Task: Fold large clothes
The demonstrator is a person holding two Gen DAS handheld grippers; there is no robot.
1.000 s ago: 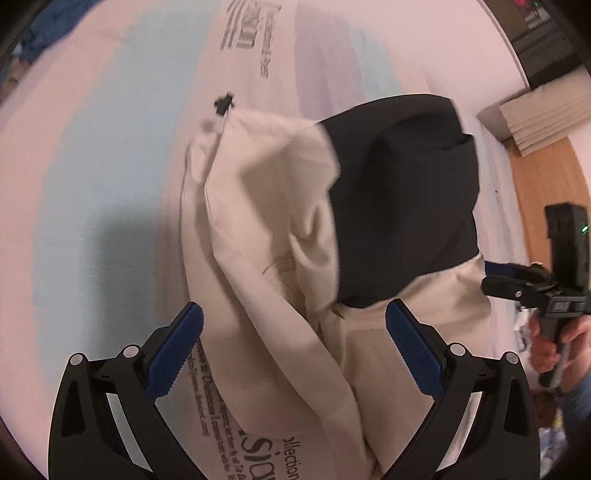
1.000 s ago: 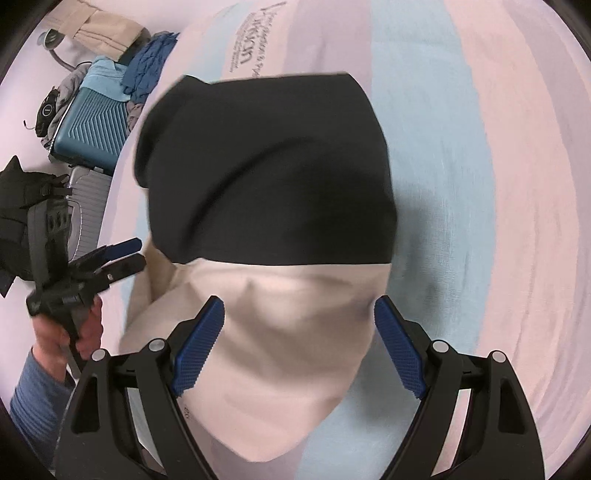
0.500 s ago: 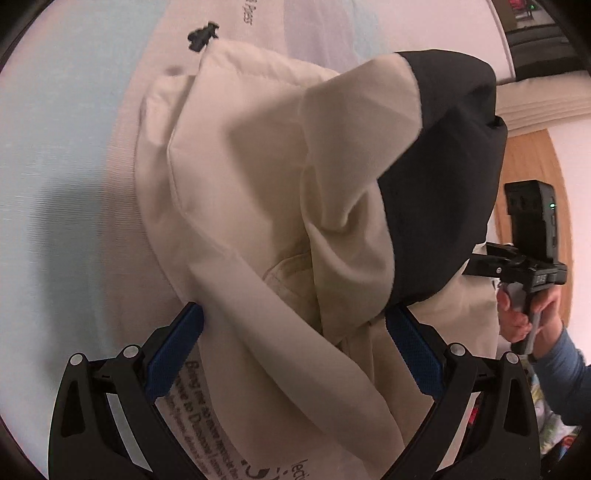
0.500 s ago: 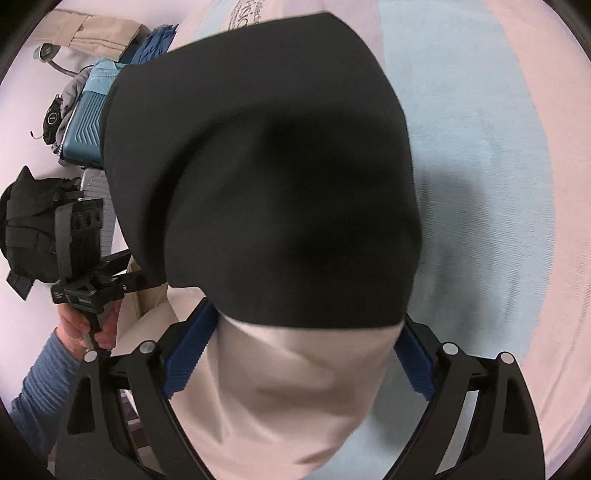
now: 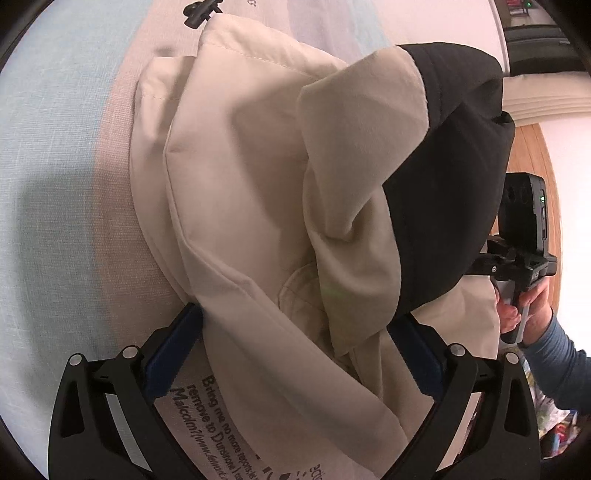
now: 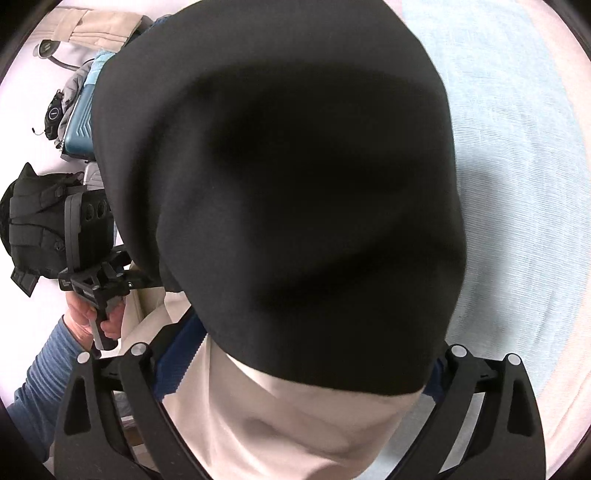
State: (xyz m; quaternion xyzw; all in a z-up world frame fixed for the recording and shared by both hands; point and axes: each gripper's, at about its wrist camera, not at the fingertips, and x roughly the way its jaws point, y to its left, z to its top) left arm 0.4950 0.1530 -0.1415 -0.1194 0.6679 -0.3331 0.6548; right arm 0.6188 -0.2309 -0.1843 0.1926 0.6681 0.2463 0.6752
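A beige jacket [image 5: 240, 184] with a black panel [image 5: 443, 184] lies bunched on the bed. My left gripper [image 5: 295, 347] is open wide, low over the beige folds, and cloth lies between its blue pads [image 5: 173, 350] without being pinched. In the right wrist view the black panel [image 6: 295, 184] fills the middle, with beige cloth [image 6: 295, 424] below it. The jaws of my right gripper [image 6: 303, 354] are opening, astride that cloth, and the black fabric partly hides the tips. Each gripper body shows in the other's view, the right one [image 5: 517, 254] and the left one [image 6: 96, 273], each held by a hand in a blue sleeve.
The bedsheet [image 5: 55, 184] has pale blue and pink stripes and printed text [image 5: 214, 417]. A black cord toggle [image 5: 199, 9] lies at the jacket's far edge. Beside the bed stand a teal suitcase [image 6: 79, 129] and a black bag [image 6: 33, 229]. Wooden floor [image 5: 535, 155] shows at the right.
Both grippers have come down close over the jacket, which now fills both views. The right gripper's fingers have spread wider. The black panel has slid over the right gripper's tips.
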